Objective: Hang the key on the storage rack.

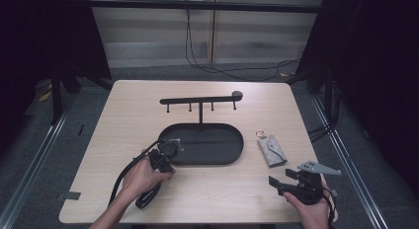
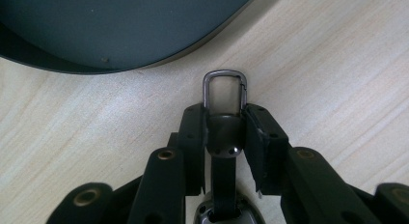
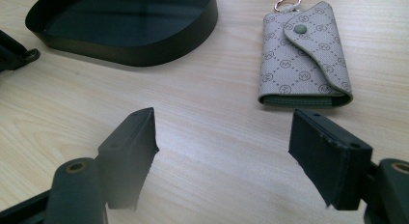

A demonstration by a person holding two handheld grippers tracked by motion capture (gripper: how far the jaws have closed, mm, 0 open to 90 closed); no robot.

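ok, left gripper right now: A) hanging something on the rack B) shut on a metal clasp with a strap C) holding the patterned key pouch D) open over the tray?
B: in the left gripper view the left gripper has its jaws closed on the metal clasp, just off the tray; the key pouch lies apart.

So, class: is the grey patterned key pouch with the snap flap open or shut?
Shut. The grey patterned key pouch lies flat on the wooden table, its flap folded over and held by the snap button.
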